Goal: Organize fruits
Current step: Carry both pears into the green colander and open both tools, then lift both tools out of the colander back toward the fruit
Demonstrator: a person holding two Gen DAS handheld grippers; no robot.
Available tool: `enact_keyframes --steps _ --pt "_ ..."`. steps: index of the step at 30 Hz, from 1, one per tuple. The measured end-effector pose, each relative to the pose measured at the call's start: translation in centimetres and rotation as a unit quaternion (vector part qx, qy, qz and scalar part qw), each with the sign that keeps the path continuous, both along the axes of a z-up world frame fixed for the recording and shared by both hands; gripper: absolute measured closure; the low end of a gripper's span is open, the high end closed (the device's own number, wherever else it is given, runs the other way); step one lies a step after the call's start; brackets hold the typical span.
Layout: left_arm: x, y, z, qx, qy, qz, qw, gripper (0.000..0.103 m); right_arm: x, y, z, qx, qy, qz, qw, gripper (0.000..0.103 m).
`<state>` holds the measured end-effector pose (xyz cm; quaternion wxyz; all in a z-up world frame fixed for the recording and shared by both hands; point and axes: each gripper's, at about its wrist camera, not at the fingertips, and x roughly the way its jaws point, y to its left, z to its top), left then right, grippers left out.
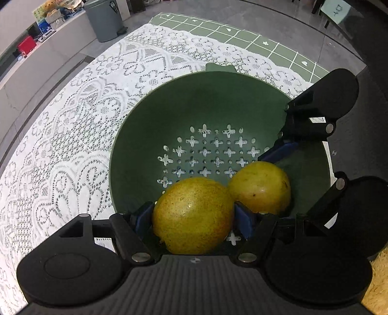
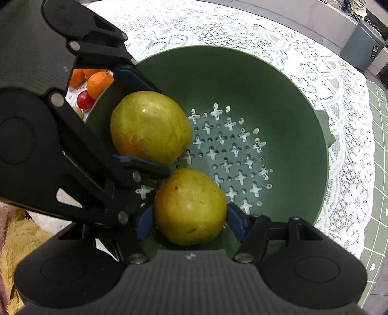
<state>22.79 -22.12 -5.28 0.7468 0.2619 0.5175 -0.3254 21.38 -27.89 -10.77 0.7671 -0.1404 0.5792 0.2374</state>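
A green colander (image 1: 194,97) with cross-shaped holes stands on a white lace cloth. My left gripper (image 1: 192,215) is shut on a yellow-green pear (image 1: 191,215) over the colander's near side. My right gripper (image 2: 190,218) is shut on a second yellow-green pear (image 2: 190,206), also inside the colander (image 2: 278,97). In the left wrist view the right gripper (image 1: 274,184) comes in from the right with its pear (image 1: 260,187). In the right wrist view the left gripper (image 2: 143,114) comes in from the left with its pear (image 2: 150,126). The two pears almost touch.
Two oranges (image 2: 98,83) and a small red fruit (image 2: 84,99) lie outside the colander at the left. A green grid mat (image 1: 254,36) lies beyond the lace cloth (image 1: 72,145). A grey bin (image 1: 104,19) stands on the floor. A yellow fuzzy cloth (image 2: 14,244) is at the near edge.
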Motion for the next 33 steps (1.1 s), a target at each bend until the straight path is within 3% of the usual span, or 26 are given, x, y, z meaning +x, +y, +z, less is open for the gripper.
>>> enact_keyframes --steps 5,12,19,24,33 --pt "0.4 -0.1 -0.5 0.015 0.016 0.007 0.9997 0.022 -0.3 0.0 0.9 -0.03 -0.028 0.007 0.999 0.027" --pt "0.2 -0.4 0.4 0.024 0.005 0.014 0.9996 0.023 -0.8 -1.0 1.7 -0.016 -0.014 -0.009 1.0 0.026" --pt "-2.0 1.1 3.8 -0.018 -0.02 0.02 0.9994 0.023 -2.5 -1.2 4.0 -0.007 -0.041 -0.032 0.999 0.026" --pt "-4.4 2.4 6.8 -0.024 -0.058 0.033 0.9975 0.023 -4.5 -0.8 6.6 -0.002 -0.076 -0.048 0.996 0.026" --pt "-8.9 8.6 11.3 -0.068 -0.125 0.109 0.9838 0.024 -9.4 2.3 10.6 0.098 -0.144 -0.096 0.98 0.026"
